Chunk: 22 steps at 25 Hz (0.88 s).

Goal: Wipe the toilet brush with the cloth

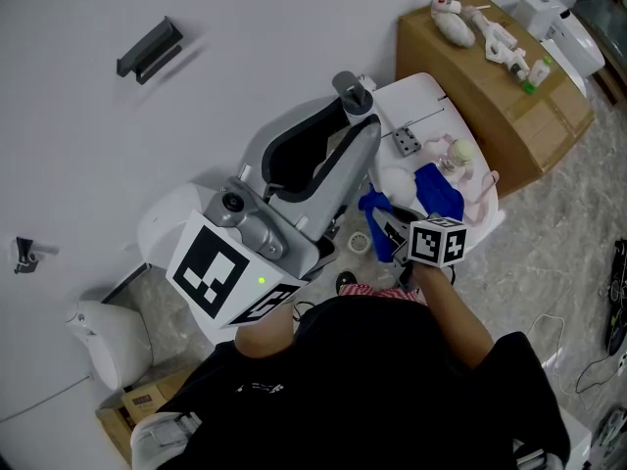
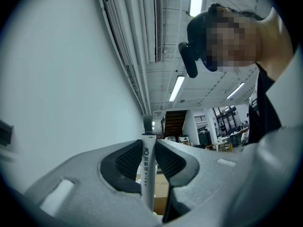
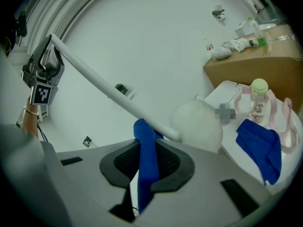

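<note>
The toilet brush has a long white handle (image 3: 102,82) and a fluffy white head (image 3: 199,123), which hangs over the white table (image 1: 421,101). My left gripper (image 1: 358,114) is shut on the upper end of the handle (image 2: 148,167), whose grey cap pokes past the jaws. My right gripper (image 1: 392,235) is shut on a strip of blue cloth (image 3: 147,162). The cloth's top presses against the handle just above the head. In the head view the brush head (image 1: 397,182) shows between the two blue patches, and most of the handle is hidden behind the left gripper.
More blue cloth (image 3: 259,145) lies on the table beside a small bottle with a pale cap (image 3: 258,94) and pink straps. A cardboard box (image 1: 500,86) with bottles stands at the back right. A roll of tape (image 1: 360,243) lies on the floor below.
</note>
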### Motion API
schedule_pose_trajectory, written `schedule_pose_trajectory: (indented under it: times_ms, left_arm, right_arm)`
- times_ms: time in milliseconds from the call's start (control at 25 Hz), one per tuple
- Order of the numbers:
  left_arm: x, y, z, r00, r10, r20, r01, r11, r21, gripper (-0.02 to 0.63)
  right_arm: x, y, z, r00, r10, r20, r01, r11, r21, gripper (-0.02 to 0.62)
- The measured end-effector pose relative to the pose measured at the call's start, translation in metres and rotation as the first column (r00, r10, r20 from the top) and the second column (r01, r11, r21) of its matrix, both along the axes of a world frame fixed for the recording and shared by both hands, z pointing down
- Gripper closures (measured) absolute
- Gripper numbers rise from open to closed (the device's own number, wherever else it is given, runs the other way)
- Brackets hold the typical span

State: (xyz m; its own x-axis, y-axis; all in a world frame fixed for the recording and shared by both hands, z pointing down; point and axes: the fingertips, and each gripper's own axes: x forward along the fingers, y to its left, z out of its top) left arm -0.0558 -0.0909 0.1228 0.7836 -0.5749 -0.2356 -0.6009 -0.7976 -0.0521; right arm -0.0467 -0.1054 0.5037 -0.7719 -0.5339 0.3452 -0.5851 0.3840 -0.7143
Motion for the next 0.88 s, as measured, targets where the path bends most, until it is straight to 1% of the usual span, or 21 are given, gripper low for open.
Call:
schedule_pose_trajectory:
  times_ms: [400, 600, 760, 880]
  left_arm:
    - [0.000, -0.001, -0.001, 1.000, 0.006, -0.005, -0.006, 1.000, -0.001, 0.517]
    - [-0.001, 0.000, -0.002, 1.000, 0.000, -0.010, 0.000, 1.000, 0.002, 0.517]
    - [-0.002, 0.000, -0.003, 1.000, -0.008, -0.014, 0.008, 1.000, 0.004, 0.517]
    - [-0.003, -0.002, 0.000, 1.000, -0.019, -0.012, 0.019, 1.000, -0.001, 0.517]
  right_arm:
    - [0.001, 0.002, 0.012, 1.000, -0.005, -0.024, 0.005, 1.000, -0.021, 0.534]
    - [0.001, 0.004, 0.012, 1.000, -0.009, -0.019, 0.008, 1.000, -0.023, 0.534]
    - [0.000, 0.008, 0.013, 0.999, -0.027, -0.023, 0.027, 0.999, -0.021, 0.534]
    - [-0.005, 0.014, 0.012, 0.998, -0.057, -0.006, 0.057, 0.998, -0.025, 0.534]
